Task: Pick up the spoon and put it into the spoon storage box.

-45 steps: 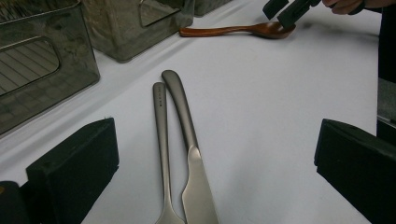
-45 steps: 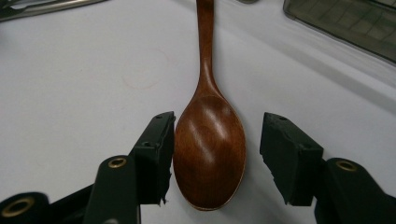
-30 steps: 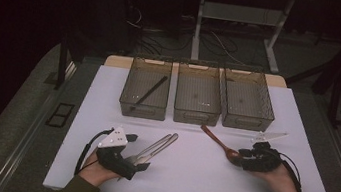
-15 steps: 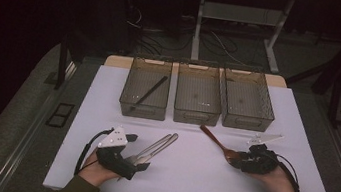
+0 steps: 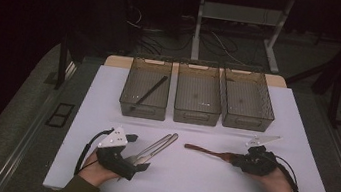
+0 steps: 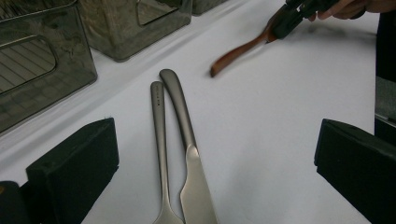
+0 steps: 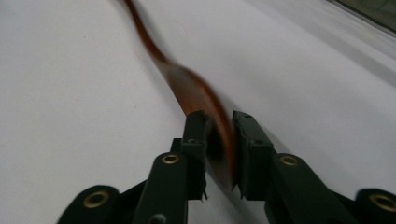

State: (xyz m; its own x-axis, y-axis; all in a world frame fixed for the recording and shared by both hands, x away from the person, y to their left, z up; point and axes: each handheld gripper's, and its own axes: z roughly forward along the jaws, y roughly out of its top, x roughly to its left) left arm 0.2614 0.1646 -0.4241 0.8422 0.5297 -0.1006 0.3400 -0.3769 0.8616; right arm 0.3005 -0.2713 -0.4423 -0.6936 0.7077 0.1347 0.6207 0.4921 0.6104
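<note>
Wooden and reddish-brown, a spoon [image 7: 196, 93] is caught at its bowl end between the jaws of the right gripper [image 7: 219, 140]; these jaws have just been closing, and the pads are seen pressed on either side of the bowl, with the handle stretching away ahead of the fingertips over the white table [image 5: 207, 182]. In the high view the spoon [image 5: 206, 152] is seen reaching leftward from that gripper [image 5: 242, 161], low over the table or on it; which cannot be told.

The left gripper [image 6: 215, 186] is held with its jaws wide apart, nothing pressed between them. A metal knife [image 6: 184, 140] and a metal fork [image 6: 160, 140] lie side by side on the table between those open fingers, their handles pointing away from the fingertips.

Beyond both grippers three clear bins [image 5: 198, 100] stand in a row. A dark utensil [image 5: 150, 92] already lies in the left one; the other two appear bare.

Judged from this, the sorting is at an early stage: one piece is put away, the spoon is gripped but not yet carried to a bin, and the knife and fork are untouched.
</note>
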